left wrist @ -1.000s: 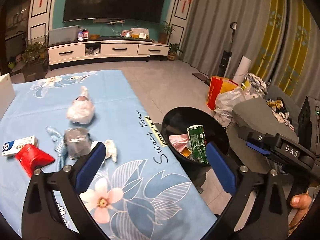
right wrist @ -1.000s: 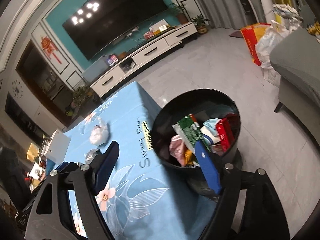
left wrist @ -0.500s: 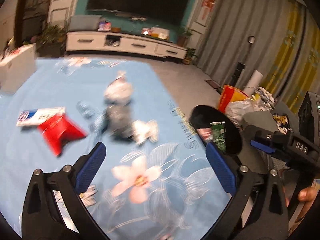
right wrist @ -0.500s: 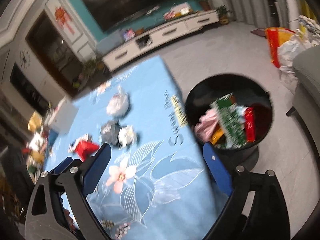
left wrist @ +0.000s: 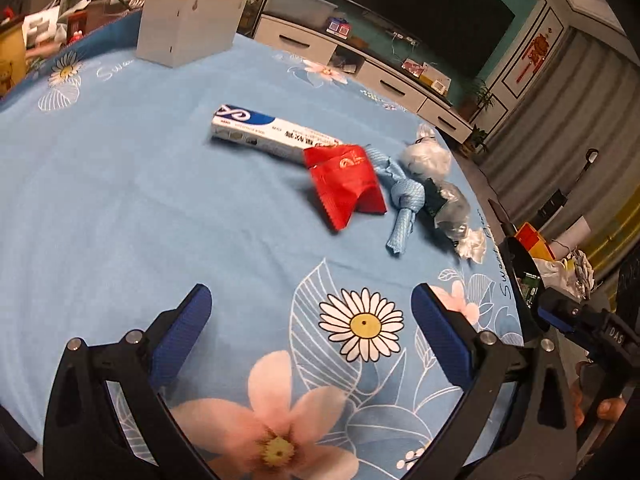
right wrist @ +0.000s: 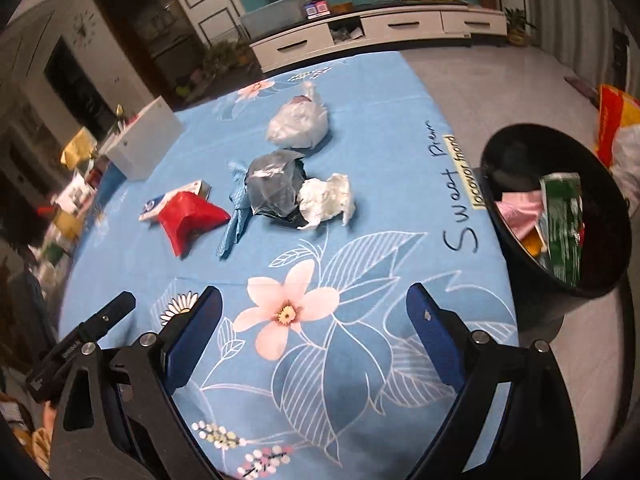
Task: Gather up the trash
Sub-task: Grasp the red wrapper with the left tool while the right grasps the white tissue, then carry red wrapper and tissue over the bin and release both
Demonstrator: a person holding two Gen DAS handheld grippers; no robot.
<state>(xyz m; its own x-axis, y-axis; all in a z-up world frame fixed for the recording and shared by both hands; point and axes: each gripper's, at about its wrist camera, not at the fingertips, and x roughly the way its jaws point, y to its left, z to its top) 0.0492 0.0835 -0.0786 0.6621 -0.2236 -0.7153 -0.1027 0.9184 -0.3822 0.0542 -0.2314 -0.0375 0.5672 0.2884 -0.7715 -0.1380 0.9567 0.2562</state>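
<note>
The trash lies in a cluster on the counter (right wrist: 380, 92), well ahead of both pairs of fingers: a red wrapper (left wrist: 346, 184), a white box (left wrist: 264, 132), a knotted blue cloth (left wrist: 404, 200), a crumpled tissue (right wrist: 328, 198) and a bagged bundle (right wrist: 300, 124). The left gripper (left wrist: 306, 326) and right gripper (right wrist: 314, 318) tilt down over the floral cloth, fingers spread wide with nothing between them, the right's having just opened. The bin (right wrist: 520, 152) stands beyond the right gripper's right finger, off the counter's edge.
</note>
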